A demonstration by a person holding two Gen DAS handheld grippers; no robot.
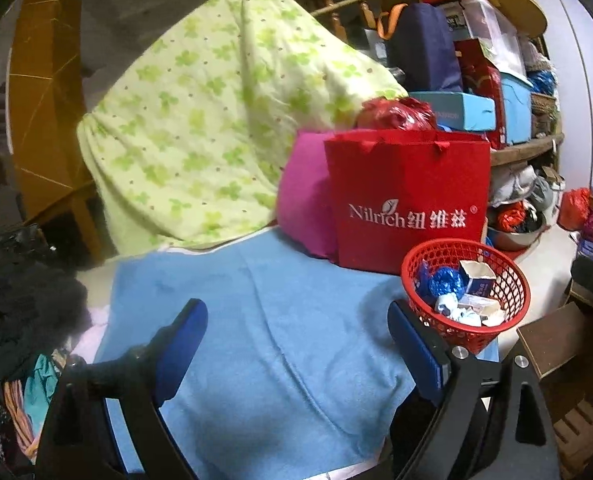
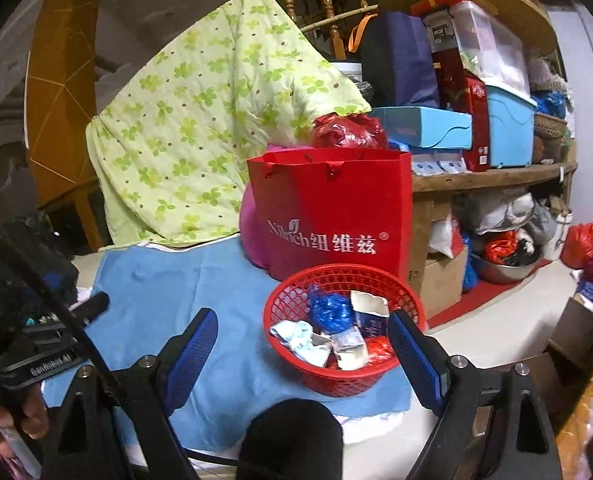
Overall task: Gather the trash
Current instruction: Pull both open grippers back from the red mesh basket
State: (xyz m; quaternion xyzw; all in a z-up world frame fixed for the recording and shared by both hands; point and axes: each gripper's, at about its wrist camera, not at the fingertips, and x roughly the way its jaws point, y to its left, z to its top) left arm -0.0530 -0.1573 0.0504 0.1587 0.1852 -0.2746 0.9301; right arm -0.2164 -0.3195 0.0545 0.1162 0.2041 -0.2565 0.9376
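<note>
A red mesh basket (image 1: 472,340) (image 2: 336,384) stands on a blue towel (image 1: 276,320) (image 2: 156,280). It holds trash: a blue foil wrapper (image 1: 444,282) (image 2: 330,308), a small torn carton (image 1: 478,278) (image 2: 370,312) and crumpled paper (image 2: 296,336). My left gripper (image 1: 296,312) is open over bare towel, left of the basket, with nothing between its fingers. My right gripper (image 2: 304,318) is open just in front of the basket, its right finger (image 2: 412,352) near the rim, and holds nothing.
A red paper bag (image 1: 408,200) (image 2: 332,216) and a pink cushion (image 1: 304,196) stand right behind the basket. A green flowered quilt (image 1: 216,120) hangs over a wooden railing. A shelf (image 2: 496,176) crammed with boxes rises at the right. Dark clothes (image 1: 24,312) lie at the left.
</note>
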